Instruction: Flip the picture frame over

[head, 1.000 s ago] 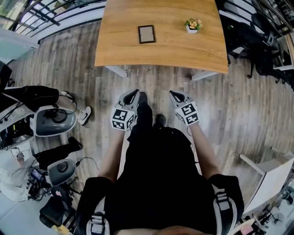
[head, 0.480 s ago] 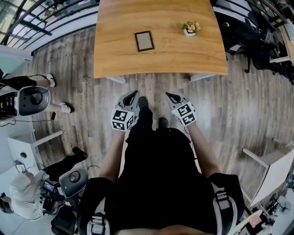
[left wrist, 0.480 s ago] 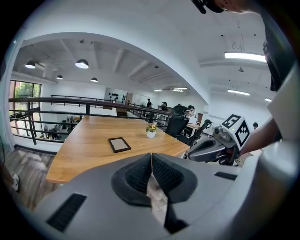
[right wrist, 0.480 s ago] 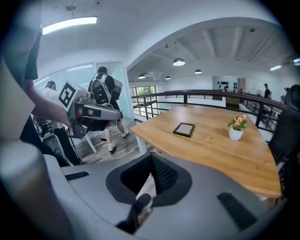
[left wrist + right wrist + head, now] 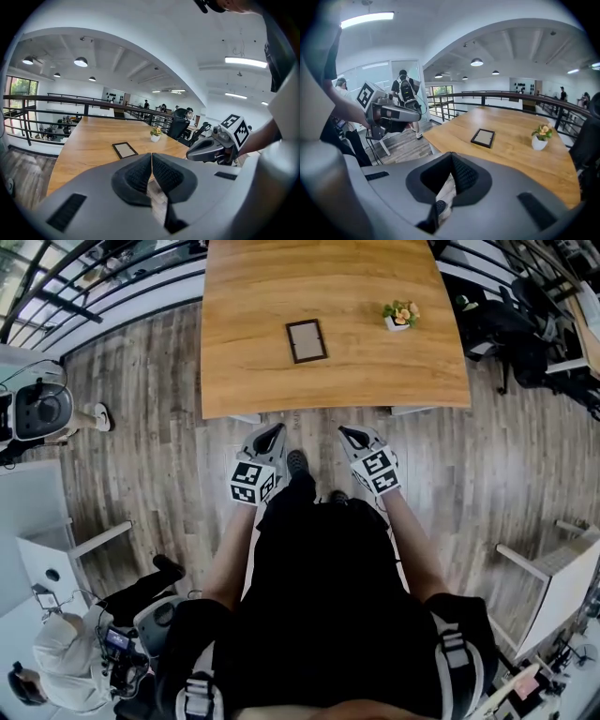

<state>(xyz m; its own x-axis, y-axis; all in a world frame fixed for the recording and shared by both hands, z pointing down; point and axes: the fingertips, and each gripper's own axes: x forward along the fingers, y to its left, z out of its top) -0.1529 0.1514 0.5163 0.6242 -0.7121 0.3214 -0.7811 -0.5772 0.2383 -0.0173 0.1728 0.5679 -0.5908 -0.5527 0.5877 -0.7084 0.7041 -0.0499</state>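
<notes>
White pot (image 5: 398, 322) holds flowers, upper right on the wooden table (image 5: 253, 381). The picture frame (image 5: 307, 340) lies mid-table with bare wood all round it. Left gripper (image 5: 271, 432) and right gripper (image 5: 350, 433) sit below the table's near edge, jaws pressed together on nothing.

Steps closer to the table (image 5: 356, 371), bringing the left gripper (image 5: 272, 432) and the right gripper (image 5: 352, 434) from well short of its near edge to just before it, with the picture frame (image 5: 307, 340) and flower pot (image 5: 400, 315) nearer ahead.
</notes>
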